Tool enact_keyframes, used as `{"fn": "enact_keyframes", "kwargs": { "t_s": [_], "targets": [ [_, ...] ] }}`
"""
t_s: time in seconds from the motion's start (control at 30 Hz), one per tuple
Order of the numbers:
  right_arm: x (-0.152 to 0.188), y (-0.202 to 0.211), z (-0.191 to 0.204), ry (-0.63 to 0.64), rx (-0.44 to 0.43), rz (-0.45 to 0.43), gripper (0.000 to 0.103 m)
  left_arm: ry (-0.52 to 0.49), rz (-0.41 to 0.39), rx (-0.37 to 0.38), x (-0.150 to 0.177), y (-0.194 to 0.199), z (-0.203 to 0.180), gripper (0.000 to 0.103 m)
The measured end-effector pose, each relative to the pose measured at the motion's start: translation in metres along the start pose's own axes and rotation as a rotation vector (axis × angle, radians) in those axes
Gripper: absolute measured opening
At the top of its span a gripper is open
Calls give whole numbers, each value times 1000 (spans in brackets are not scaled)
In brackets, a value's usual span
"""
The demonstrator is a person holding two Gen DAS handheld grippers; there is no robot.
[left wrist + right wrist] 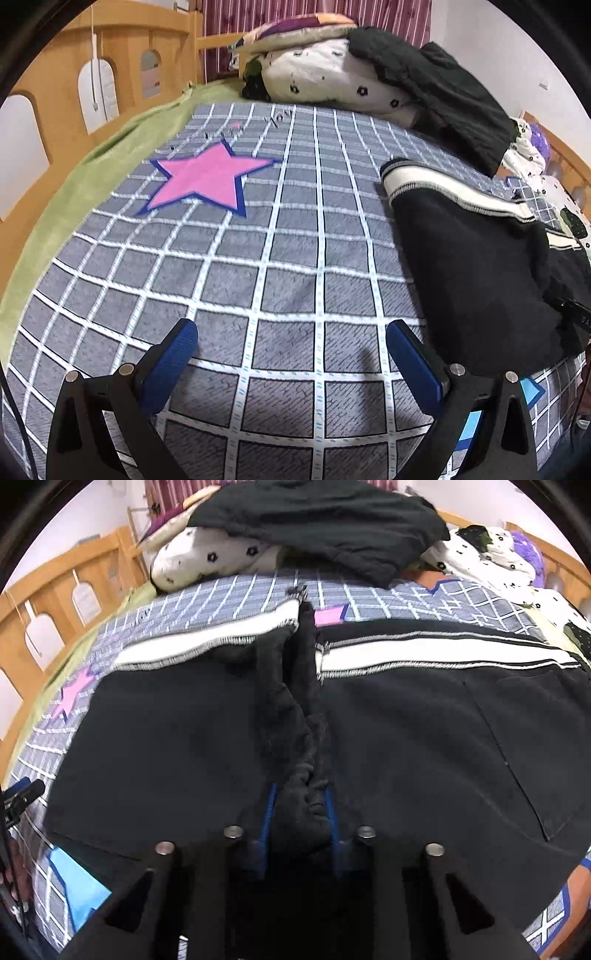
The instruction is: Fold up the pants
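The black pants (166, 731) lie spread across the grey checked bedspread (229, 266), and a white side stripe (221, 638) runs along their far edge. In the right wrist view my right gripper (300, 790) is shut on a bunched ridge of black cloth at the middle of the pants, its blue pads (271, 805) pressing on the fold from both sides. In the left wrist view my left gripper (291, 332) is wide open above bare bedspread with nothing between its fingers. The pants (472, 266) lie to its right, apart from it.
A pile of flowered bedding (332, 77) with a dark garment (443, 92) draped over it sits at the far end of the bed. A wooden rail (55, 92) runs along the left side, edged by a green blanket (74, 192). A pink star (207, 177) marks the bedspread.
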State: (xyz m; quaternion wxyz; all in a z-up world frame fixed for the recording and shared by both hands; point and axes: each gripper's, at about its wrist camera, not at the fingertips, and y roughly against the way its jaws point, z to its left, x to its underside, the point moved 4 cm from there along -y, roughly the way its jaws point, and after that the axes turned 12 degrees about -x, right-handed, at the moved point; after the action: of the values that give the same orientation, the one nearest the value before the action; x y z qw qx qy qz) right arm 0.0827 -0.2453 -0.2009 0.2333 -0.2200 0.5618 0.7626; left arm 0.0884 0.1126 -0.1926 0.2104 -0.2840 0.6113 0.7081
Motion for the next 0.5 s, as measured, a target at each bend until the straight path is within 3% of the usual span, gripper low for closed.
{"fn": "enact_keyframes", "kwargs": {
  "t_s": [0.13,0.3,0.5],
  "targets": [
    [-3,20,-3,-10,-18,-51,20,52,-30,40,-4,9,5,102],
    [4,0,-4,-3,17,13,25,58,-13,79,-3,13,-2,102],
    [5,30,-9,-10,23,9,45,50,-3,96,-3,19,-12,102]
  ]
}}
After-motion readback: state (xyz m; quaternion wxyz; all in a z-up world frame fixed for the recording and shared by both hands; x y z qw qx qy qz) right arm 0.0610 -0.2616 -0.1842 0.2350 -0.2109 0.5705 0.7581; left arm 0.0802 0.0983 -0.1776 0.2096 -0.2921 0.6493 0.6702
